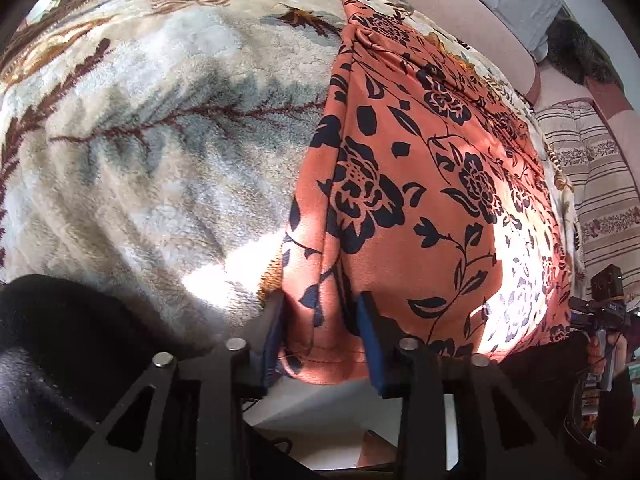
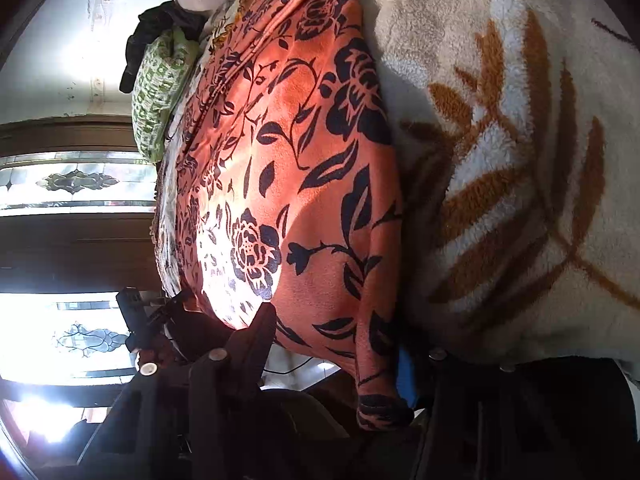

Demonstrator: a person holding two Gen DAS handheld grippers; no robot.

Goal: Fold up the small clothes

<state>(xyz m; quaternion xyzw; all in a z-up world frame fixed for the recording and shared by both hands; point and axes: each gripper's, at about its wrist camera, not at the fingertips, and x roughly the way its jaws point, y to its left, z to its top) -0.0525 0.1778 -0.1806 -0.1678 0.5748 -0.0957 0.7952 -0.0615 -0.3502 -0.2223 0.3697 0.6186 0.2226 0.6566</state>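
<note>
Currently the garment (image 1: 420, 184), orange with a black floral print, lies flat on the blanket (image 1: 140, 140) of a bed, its near hem hanging just over the bed edge.

Left gripper (image 1: 326, 344): jaws straddle the hem's left corner, cloth between the blue pads; they appear to be clenched on it.

Right gripper (image 2: 336, 356): jaws straddle the hem's right corner, cloth between them; whether the pads press cannot be told.

Long axis runs from the jaws toward 12 o'clock in the left view, toward 11 o'clock in the right view. Each hand is nearest its own corner.

Judgement: the fold likely carries the near hem away along that axis.
</note>
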